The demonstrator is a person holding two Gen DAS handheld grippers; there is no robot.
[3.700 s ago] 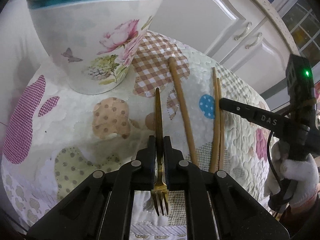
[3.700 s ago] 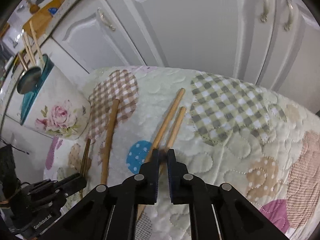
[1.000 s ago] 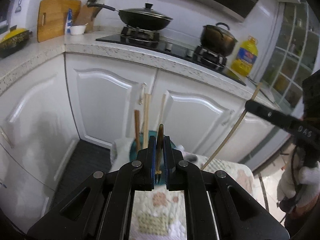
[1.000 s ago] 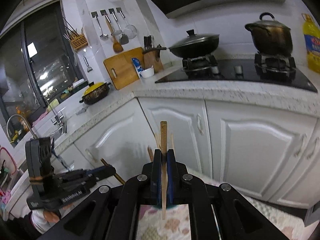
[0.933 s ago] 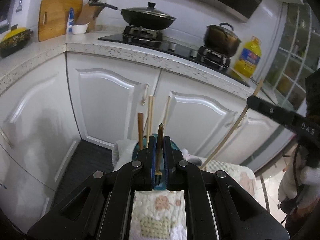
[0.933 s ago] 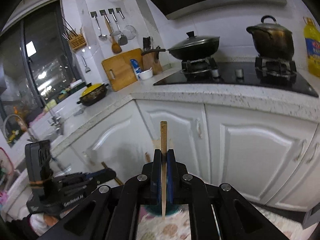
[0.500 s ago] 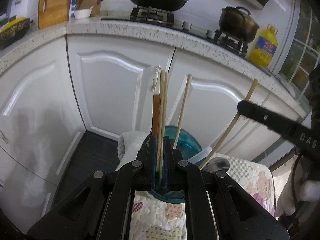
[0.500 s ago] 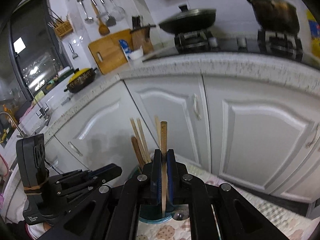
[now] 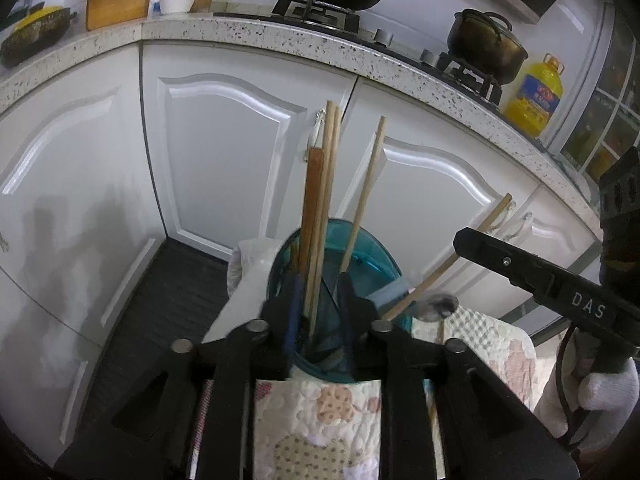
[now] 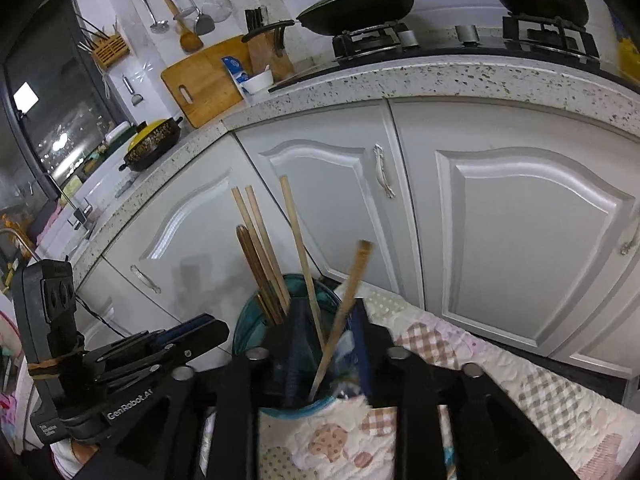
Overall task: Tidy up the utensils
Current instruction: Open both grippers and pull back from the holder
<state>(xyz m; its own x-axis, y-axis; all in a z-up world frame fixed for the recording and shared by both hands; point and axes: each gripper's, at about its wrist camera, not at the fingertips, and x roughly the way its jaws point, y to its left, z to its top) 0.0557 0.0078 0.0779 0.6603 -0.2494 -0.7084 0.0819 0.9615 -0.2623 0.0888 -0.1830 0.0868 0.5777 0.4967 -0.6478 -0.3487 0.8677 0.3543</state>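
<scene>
A teal-rimmed holder pot (image 9: 380, 268) (image 10: 244, 328) stands on a quilted cloth and holds several wooden chopsticks and a brown-handled utensil (image 9: 314, 208). My left gripper (image 9: 318, 300) is open right over the pot's rim, with those sticks rising between its fingers. My right gripper (image 10: 330, 336) is open over the same pot; a wooden chopstick (image 10: 348, 300) leans loose between its fingers, its lower end inside the pot. In the left wrist view the right gripper's finger (image 9: 532, 272) sits beside a leaning chopstick (image 9: 452, 264).
White cabinet doors (image 9: 224, 152) (image 10: 520, 240) stand close behind the pot. A speckled counter (image 10: 440, 76) above carries a stove with pans. The patterned quilt (image 9: 320, 420) (image 10: 540, 392) covers the surface under both grippers. A gloved hand (image 9: 600, 396) holds the right gripper.
Both grippers came down over the pot and opened. The fork has left the left gripper's jaws. The chopstick is freed from the right gripper's jaws and tilts in the pot.
</scene>
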